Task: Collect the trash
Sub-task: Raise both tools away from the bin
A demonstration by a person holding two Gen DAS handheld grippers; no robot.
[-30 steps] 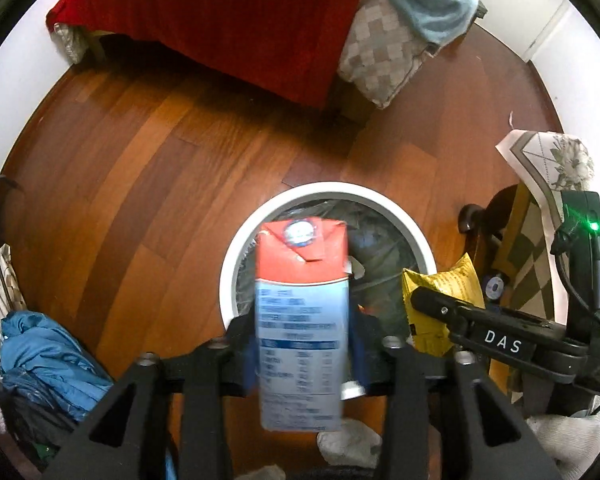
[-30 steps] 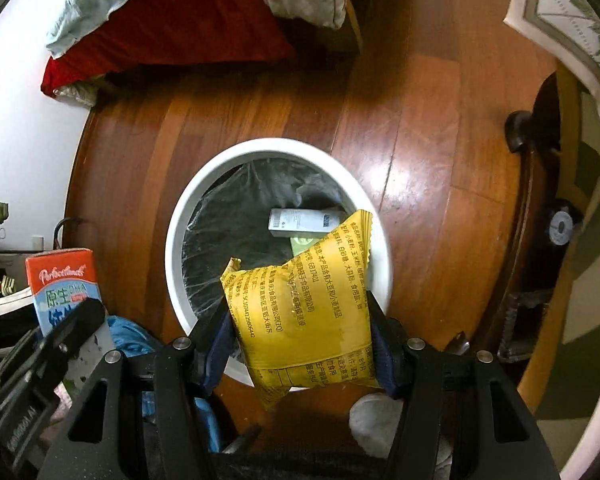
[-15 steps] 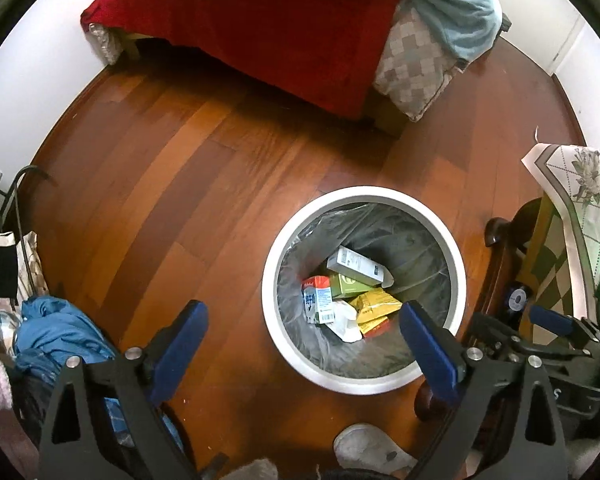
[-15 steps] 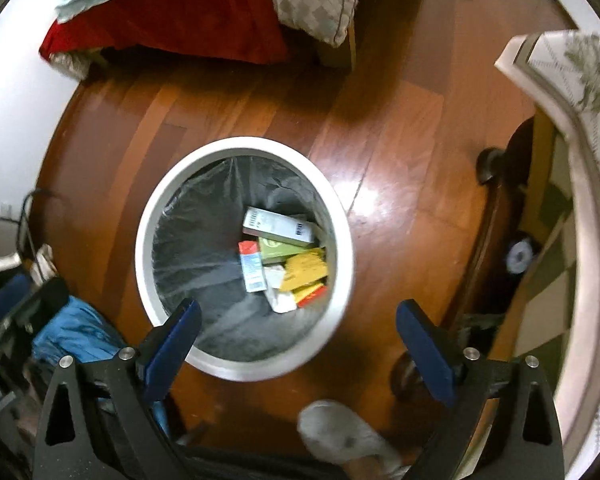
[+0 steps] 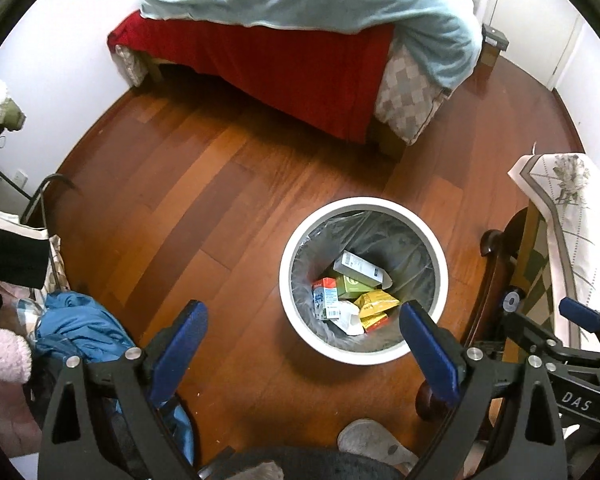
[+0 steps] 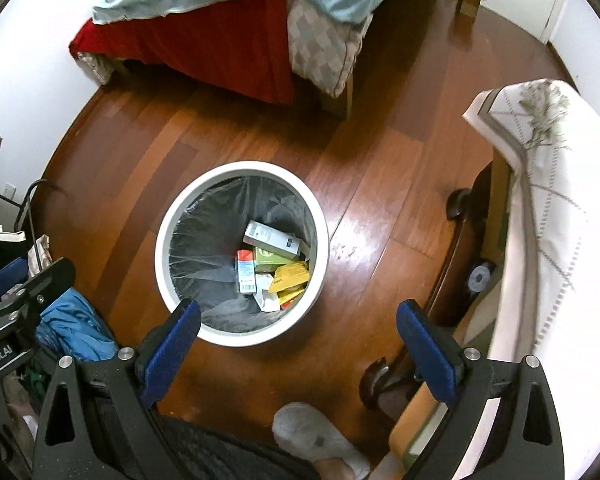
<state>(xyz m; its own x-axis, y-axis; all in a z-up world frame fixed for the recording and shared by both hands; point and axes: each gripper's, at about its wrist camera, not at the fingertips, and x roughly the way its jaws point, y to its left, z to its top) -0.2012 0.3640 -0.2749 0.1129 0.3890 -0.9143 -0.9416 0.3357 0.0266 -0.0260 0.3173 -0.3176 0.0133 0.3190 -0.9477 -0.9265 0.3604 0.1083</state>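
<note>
A white round trash bin (image 5: 364, 203) (image 6: 242, 166) with a grey liner stands on the wooden floor. Inside lie the red-topped milk carton (image 5: 326, 296) (image 6: 246, 272), the yellow snack bag (image 5: 376, 304) (image 6: 290, 276), a grey box (image 5: 360, 268) (image 6: 272, 238), a green box and crumpled white paper. My left gripper (image 5: 304, 348) hangs open above the bin's near left side, nothing between its blue pads. My right gripper (image 6: 298, 344) is open too, high over the bin's near rim, and empty. Each gripper shows at the other view's edge.
A bed (image 5: 300, 60) with a red sheet and pale blue blanket lies beyond the bin. A dark wooden table with a white patterned cloth (image 6: 540, 200) stands to the right. Blue clothing (image 5: 80, 328) is heaped at the left. A grey slipper (image 6: 316, 436) is at the bottom.
Both grippers opened and let go: the milk carton and the yellow bag dropped into the bin. Both hands then rose, so the bin looks smaller and more of the bed shows.
</note>
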